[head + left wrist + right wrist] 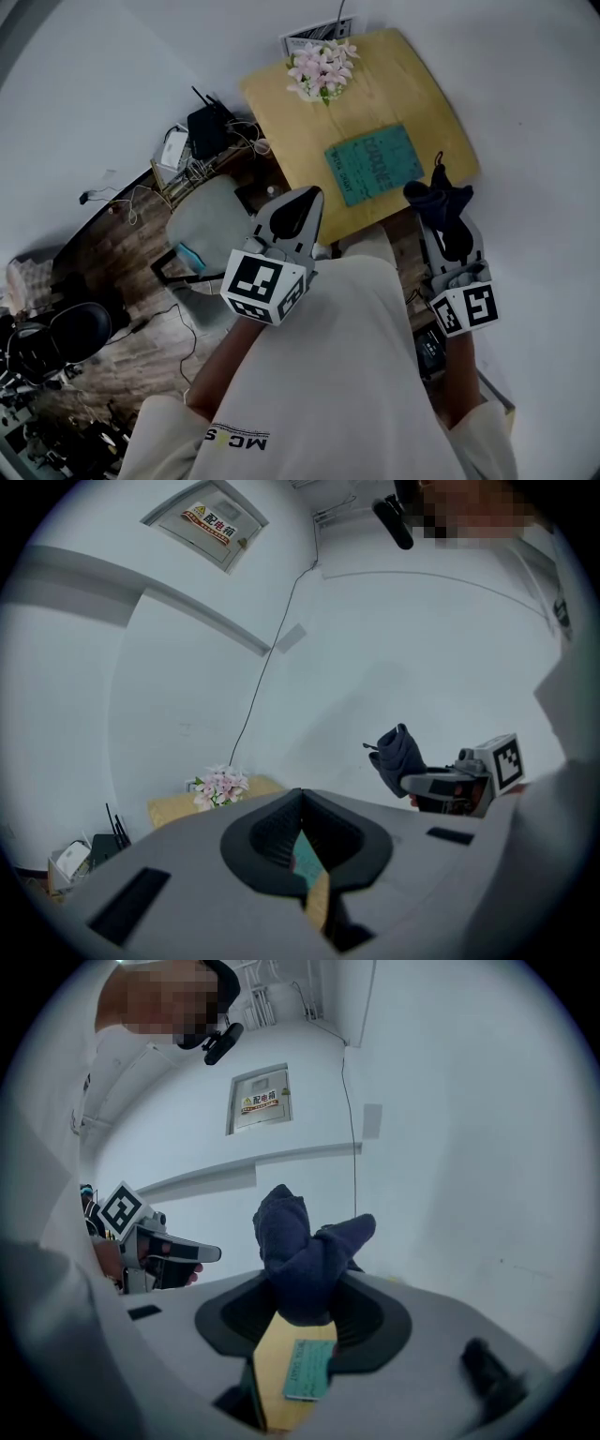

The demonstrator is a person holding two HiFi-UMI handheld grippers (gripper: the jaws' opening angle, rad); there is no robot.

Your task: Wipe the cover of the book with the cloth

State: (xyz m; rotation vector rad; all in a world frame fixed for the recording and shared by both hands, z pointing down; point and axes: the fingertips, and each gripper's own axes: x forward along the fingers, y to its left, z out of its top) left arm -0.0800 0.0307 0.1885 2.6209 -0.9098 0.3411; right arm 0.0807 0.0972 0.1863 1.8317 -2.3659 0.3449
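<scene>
The right tongs (302, 1290) are clamping one dark cloth (305, 1241) by the near right corner of the tabletop (422, 84). The left tongs (300, 799) are sitting closed, empty. One teal book (375, 164) is lying flat left of the cloth.

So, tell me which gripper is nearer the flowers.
Left. The left gripper is off the table on the flowers' side; the right gripper, holding the cloth, is off the diagonally opposite corner.

White walls (94, 75) meet a dark wood floor (112, 244). A yellow table (412, 84) stands against the wall, a grey chair (206, 220) just beside it. A metal panel (260, 1099) is set in one wall.
</scene>
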